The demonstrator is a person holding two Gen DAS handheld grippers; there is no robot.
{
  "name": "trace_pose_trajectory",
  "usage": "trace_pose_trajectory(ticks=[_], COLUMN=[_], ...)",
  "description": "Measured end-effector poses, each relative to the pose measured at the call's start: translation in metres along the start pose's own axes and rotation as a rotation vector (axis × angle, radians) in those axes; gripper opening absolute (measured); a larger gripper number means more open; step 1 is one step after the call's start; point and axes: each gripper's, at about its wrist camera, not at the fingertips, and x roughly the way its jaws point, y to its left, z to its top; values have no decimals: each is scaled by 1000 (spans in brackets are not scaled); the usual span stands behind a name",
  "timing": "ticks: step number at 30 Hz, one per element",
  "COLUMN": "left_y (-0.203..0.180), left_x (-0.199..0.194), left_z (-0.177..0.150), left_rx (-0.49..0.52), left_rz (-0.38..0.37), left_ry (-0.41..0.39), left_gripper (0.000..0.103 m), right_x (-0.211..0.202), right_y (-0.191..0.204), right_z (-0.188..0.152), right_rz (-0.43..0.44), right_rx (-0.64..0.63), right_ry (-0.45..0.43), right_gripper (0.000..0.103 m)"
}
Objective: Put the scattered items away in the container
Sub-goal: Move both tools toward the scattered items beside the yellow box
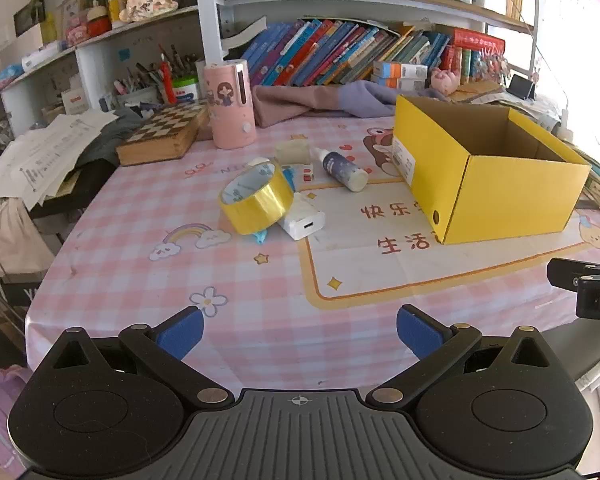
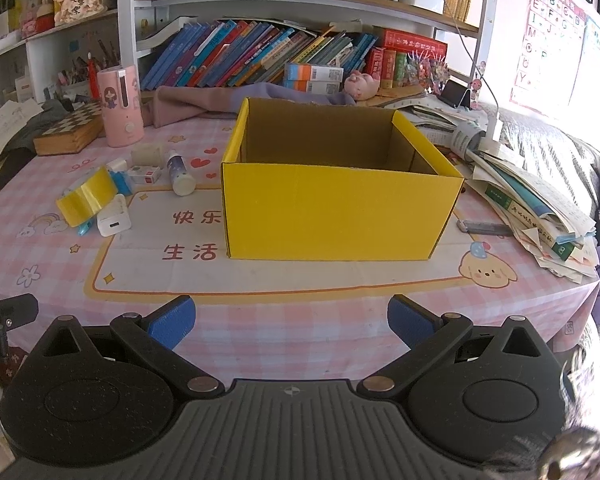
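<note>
An open yellow cardboard box (image 1: 512, 196) (image 2: 340, 212) stands on the pink checked tablecloth. Left of it lie scattered items: a yellow tape roll (image 1: 256, 198) (image 2: 86, 196), a white charger (image 1: 302, 220) (image 2: 114, 218), a small dark-blue bottle (image 1: 344, 168) (image 2: 179, 174), a pale cube (image 1: 292, 151) (image 2: 147, 155), a small white-red box (image 1: 300, 172) (image 2: 144, 175) and a light-blue piece (image 1: 260, 237) under the tape. My left gripper (image 1: 300, 328) is open and empty, near the table's front edge, short of the items. My right gripper (image 2: 290, 322) is open and empty, in front of the box.
A pink cylinder (image 1: 230, 104), a chessboard box (image 1: 164, 134), papers (image 1: 40, 156) and folded cloth (image 1: 320, 102) sit behind the items. A stack of books (image 2: 540, 208) and a grey ruler-like strip (image 2: 486, 227) lie right of the box. Bookshelves line the back.
</note>
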Motion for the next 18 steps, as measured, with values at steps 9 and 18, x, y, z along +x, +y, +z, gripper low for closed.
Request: trace_pose_trajectory(ticks=[9, 18], left_y=[2, 5], left_x=[0, -3], left_z=[2, 1], left_rx=[3, 3], left_rz=[-14, -36], left_ry=[11, 12], left_gripper=[103, 103], right_x=[-1, -2], right_y=[0, 2], right_z=[2, 2], right_rz=[2, 18], right_rx=[0, -7], right_ry=[2, 1], right_gripper=[103, 103])
